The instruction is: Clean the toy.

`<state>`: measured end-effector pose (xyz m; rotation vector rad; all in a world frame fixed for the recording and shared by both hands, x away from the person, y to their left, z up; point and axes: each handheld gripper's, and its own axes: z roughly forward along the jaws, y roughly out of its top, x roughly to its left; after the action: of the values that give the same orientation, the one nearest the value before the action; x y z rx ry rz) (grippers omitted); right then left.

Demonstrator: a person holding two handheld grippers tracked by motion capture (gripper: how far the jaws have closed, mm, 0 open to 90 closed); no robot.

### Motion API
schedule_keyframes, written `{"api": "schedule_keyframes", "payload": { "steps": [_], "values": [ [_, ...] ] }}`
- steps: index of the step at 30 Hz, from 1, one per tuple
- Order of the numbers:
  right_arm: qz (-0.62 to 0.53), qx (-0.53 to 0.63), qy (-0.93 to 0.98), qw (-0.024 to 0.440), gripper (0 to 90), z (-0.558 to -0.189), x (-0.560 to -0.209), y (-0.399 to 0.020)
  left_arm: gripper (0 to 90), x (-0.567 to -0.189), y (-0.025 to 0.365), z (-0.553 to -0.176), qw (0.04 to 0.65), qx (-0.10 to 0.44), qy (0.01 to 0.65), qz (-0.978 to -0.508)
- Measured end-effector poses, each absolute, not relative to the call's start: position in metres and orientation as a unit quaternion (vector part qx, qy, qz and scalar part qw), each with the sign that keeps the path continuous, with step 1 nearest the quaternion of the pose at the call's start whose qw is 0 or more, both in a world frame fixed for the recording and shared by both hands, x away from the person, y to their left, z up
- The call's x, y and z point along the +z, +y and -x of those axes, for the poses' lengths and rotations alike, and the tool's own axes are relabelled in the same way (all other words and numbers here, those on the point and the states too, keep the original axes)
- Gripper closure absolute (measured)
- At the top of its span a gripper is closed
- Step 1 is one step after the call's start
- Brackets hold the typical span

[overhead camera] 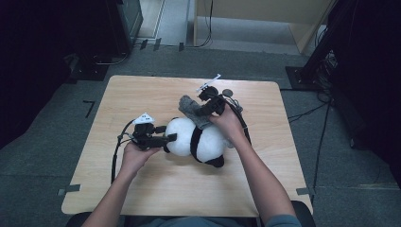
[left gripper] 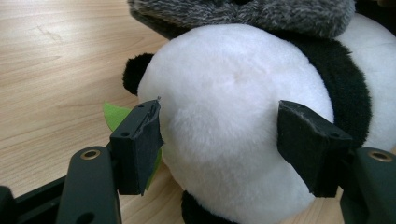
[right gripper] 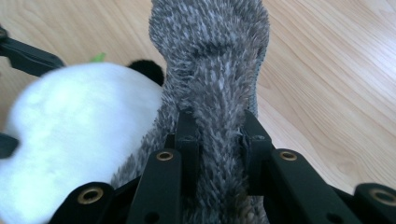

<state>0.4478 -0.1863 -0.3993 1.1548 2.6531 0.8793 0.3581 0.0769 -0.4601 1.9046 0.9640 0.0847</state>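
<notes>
A black-and-white plush panda (overhead camera: 198, 139) lies on its side in the middle of the wooden table (overhead camera: 142, 90). My left gripper (overhead camera: 168, 138) comes in from the left, and its two pads press on either side of the panda's round white head (left gripper: 233, 107). A small green piece (left gripper: 114, 116) pokes out beside the head. My right gripper (overhead camera: 210, 106) is above the panda's far side, shut on a grey fuzzy knitted piece (overhead camera: 191, 109). That grey piece (right gripper: 215, 60) is pinched between the jaws (right gripper: 217, 126) and drapes over the panda's white body (right gripper: 70, 135).
Bare tabletop surrounds the panda on all sides. Black cables (overhead camera: 116, 151) trail from both grippers across the table. Beyond the far edge are grey carpet, dark equipment (overhead camera: 125, 19) at left, a wooden cabinet (overhead camera: 265, 14) and a black stand (overhead camera: 326, 42) at right.
</notes>
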Motion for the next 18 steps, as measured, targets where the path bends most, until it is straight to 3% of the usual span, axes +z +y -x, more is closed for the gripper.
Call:
{"api": "schedule_keyframes", "payload": {
  "steps": [18],
  "values": [
    [-0.431,0.288,0.853,0.058,76.2,-0.444,-0.409,-0.247,31.6,-0.460,0.077,-0.359,0.481,0.035,0.396,-0.782]
  ]
}}
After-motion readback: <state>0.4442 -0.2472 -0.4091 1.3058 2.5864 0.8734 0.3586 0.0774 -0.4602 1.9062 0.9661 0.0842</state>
